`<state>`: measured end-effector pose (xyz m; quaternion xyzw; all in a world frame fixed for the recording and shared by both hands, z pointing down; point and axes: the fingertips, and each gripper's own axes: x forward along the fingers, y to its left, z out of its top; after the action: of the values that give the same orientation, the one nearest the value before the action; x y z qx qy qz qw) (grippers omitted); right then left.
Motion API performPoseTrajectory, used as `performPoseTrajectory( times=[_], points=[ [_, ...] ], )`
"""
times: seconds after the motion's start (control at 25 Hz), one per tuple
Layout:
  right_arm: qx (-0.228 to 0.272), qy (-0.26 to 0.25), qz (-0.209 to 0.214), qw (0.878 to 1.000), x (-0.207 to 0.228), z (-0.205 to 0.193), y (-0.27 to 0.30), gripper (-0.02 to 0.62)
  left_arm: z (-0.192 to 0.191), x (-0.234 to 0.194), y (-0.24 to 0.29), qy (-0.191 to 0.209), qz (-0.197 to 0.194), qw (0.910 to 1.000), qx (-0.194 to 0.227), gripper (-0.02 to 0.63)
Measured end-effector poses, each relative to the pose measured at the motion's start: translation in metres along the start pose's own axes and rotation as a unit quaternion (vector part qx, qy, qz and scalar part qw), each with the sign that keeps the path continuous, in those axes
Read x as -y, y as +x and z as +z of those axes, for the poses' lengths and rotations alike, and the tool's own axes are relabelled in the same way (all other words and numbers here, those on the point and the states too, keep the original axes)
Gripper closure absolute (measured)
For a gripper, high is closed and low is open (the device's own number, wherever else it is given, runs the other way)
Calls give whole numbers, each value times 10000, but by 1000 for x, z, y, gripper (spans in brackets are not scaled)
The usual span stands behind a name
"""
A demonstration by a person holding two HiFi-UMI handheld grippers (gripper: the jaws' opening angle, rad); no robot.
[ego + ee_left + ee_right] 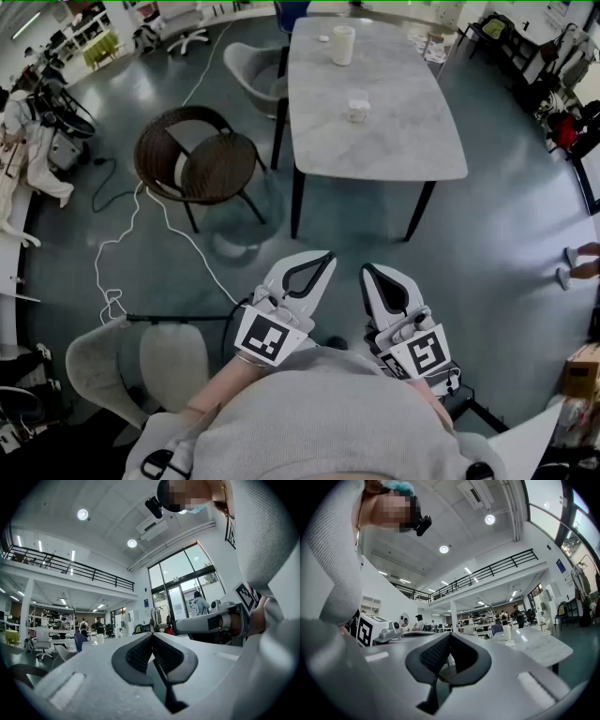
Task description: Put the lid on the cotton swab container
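Observation:
A small clear container point(357, 107) stands in the middle of the white marble table point(412, 141) far ahead. A tall white cup point(343, 44) and a small white round piece point(322, 38) sit at the table's far end; I cannot tell if that piece is the lid. My left gripper point(326, 255) and right gripper point(367, 270) are held side by side close to my body, well short of the table, both shut and empty. The left gripper point(152, 634) shows its jaws meeting at the tip. Past the shut right gripper point(450, 634) are the table point(543, 648), the cup point(506, 631) and the container point(509, 643).
A brown wicker chair point(202, 164) stands left of the table, and a grey chair point(258, 70) sits at its far left corner. A white cable point(131, 244) trails over the floor. Pale padded chairs point(141, 366) are near my left side, and a cardboard box point(581, 370) is at the right.

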<state>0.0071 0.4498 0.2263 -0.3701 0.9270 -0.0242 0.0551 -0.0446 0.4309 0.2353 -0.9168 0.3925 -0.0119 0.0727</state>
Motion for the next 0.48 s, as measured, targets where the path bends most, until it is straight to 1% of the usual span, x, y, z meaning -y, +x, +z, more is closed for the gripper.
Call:
performPoseTrajectory(
  times=[0.24, 0.48],
  points=[
    [-24, -45, 34, 10000, -3, 0, 4, 595, 1, -4, -1, 23, -7, 10000, 27, 609],
    [-52, -43, -19, 10000, -2, -1, 7, 595, 0, -7, -2, 62, -36, 10000, 15, 609]
  ],
)
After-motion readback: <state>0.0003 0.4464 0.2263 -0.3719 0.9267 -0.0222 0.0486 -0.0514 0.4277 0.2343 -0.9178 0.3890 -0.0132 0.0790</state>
